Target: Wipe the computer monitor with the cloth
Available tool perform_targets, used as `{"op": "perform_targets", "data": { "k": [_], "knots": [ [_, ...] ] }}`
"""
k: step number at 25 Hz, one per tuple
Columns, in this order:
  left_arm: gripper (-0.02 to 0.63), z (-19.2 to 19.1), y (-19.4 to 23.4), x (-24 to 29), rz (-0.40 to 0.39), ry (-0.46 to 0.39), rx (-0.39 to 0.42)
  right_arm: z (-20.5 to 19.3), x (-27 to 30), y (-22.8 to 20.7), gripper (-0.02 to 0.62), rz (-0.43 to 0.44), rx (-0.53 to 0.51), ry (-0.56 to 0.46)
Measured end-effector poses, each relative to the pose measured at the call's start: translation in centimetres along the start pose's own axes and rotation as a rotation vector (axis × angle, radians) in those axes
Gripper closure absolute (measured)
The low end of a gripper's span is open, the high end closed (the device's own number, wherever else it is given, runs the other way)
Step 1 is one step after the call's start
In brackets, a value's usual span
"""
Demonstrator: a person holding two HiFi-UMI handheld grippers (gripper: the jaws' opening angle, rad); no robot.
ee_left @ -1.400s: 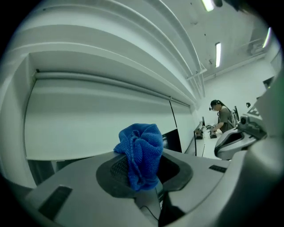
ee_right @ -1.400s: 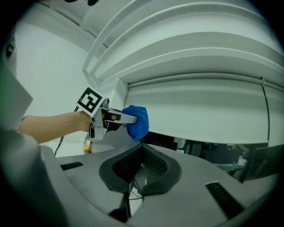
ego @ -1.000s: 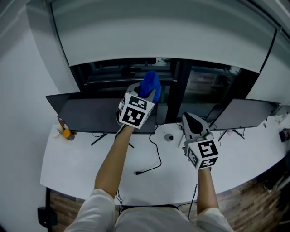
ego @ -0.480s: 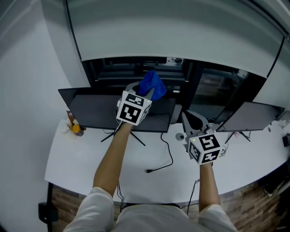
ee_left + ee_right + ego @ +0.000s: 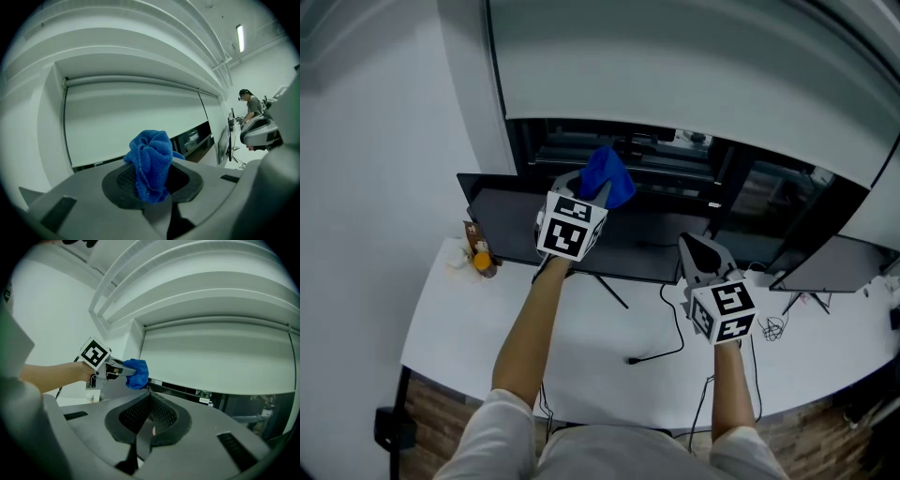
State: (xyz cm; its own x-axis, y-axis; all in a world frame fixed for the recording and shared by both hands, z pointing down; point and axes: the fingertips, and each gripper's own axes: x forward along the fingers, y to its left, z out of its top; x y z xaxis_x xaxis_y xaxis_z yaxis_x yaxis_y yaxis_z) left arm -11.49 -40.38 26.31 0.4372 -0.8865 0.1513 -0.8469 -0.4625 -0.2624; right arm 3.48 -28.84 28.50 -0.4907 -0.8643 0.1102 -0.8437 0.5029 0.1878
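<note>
On the bench a monitor, cloth in left gripper jaws near its top edge, right gripper further right, bottle at bench's left end.

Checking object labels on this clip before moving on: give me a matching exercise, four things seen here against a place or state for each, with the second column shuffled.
Things:
1. blue cloth
2. right claw
3. monitor
4. black cable

Place or state:
A. shut, nothing in it
B. lies loose on the white desk
C. pinched in the left claw
D. stands on the desk, screen dark

Pairs: 1-C, 2-A, 3-D, 4-B
</note>
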Motion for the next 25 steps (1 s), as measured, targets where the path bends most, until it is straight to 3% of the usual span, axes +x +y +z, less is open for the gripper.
{"op": "perform_targets", "data": {
  "k": [16, 25],
  "knots": [
    [0.489, -6.8, 19.3, -8.4, 0.204, 0.034, 0.021, 1.3, 10.5, 12.5, 0.58, 0.08, 0.004, 0.006],
    [0.489, -9.8, 27.3, -11.9, 0.296, 0.054, 0.023, 1.2, 15.7, 18.0, 0.58, 0.135, 0.009, 0.028]
  ]
}}
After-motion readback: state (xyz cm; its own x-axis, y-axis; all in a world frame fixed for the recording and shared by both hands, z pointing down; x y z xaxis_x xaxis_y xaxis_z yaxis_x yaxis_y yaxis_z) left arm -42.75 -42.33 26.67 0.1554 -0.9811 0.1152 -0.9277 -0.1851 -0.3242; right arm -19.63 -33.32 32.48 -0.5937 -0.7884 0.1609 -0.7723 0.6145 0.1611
